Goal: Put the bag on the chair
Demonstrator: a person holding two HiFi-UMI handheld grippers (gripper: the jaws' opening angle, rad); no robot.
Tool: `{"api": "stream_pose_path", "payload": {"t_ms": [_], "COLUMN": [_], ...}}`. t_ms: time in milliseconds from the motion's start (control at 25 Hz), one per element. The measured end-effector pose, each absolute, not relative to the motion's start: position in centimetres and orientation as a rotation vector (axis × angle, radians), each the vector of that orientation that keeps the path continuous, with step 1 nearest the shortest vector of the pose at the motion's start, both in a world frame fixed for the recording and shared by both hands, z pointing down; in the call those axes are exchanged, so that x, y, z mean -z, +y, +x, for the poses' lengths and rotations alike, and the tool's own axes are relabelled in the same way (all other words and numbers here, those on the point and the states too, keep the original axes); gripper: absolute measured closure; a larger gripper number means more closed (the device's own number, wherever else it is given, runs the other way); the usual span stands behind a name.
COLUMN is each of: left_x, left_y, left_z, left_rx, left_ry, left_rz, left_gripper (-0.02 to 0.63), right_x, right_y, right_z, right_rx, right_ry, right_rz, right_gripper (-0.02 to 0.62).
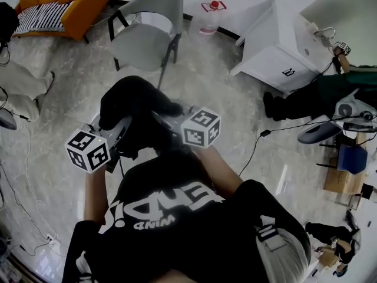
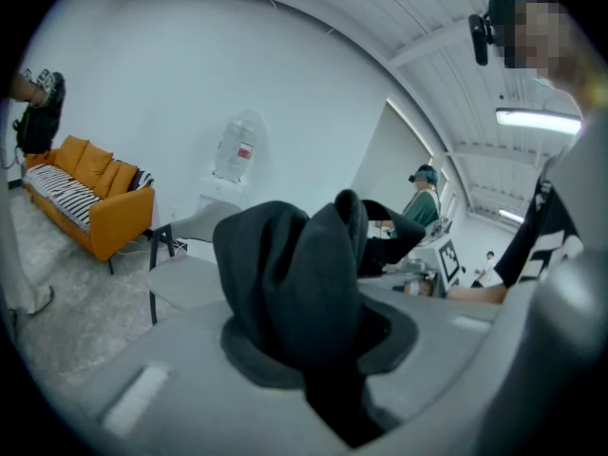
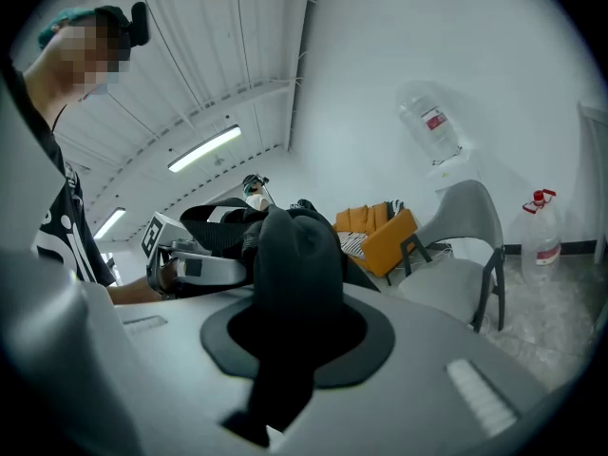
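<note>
Holding the black fabric bag (image 1: 136,106) in the air near the grey plastic chair (image 1: 147,37), the left gripper (image 1: 118,133) and right gripper (image 1: 169,121) each pinch a fold of it. The red label on the clear water bottle (image 1: 211,15) is too small to read. Pale marble floor (image 1: 76,87) lies open between bag and chair. An orange sofa (image 1: 70,5) and a white cabinet (image 1: 277,46) stand apart at the sides.

The left tongs (image 1: 115,135) and right tongs (image 1: 171,122) hold a black bag (image 1: 134,105) near the grey chair (image 1: 144,40).
</note>
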State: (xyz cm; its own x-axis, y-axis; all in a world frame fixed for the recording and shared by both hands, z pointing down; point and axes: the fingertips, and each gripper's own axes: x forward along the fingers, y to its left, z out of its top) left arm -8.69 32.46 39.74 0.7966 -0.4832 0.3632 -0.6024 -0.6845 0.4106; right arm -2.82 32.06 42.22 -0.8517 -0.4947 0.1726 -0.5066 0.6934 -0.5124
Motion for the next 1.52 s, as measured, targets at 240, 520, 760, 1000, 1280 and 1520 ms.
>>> {"api": "stream_pose_path", "payload": {"t_ms": [240, 520, 760, 1000, 1280, 1520], "left_x": [-38.8, -37.5, -37.0, -37.7, -38.7, -39.2], "left_y": [25.6, 18.1, 12.4, 6.8, 0.0, -6.1], "left_z": [-7.3, -5.9, -5.3, -5.9, -6.3, -7.3], "left_rx": [-0.269, -0.248, -0.268, -0.275, -0.28, -0.289], "left_ry": [-0.859, -0.914, -0.938, -0.922, -0.877, -0.835], "left_rz": [2.46, 2.476, 2.49, 2.489, 2.476, 2.474], "left_gripper": [0.517, 0.517, 0.517, 0.517, 0.517, 0.517], "right_x": [-41.1, -39.7, -39.3, -40.0, -41.0, -41.4], "right_y": [25.0, 17.4, 11.9, 6.3, -0.5, -6.4], "right_z": [-1.4, 0.1, 0.6, 0.1, -0.4, -1.4], "right_rx": [-0.836, -0.787, -0.799, -0.806, -0.832, -0.852], "right_ry": [-2.884, -2.908, -2.922, -2.911, -2.892, -2.88], "right_rz": [0.787, 0.751, 0.758, 0.778, 0.803, 0.839], "right_gripper": [0.525, 0.525, 0.525, 0.525, 0.525, 0.525]}}
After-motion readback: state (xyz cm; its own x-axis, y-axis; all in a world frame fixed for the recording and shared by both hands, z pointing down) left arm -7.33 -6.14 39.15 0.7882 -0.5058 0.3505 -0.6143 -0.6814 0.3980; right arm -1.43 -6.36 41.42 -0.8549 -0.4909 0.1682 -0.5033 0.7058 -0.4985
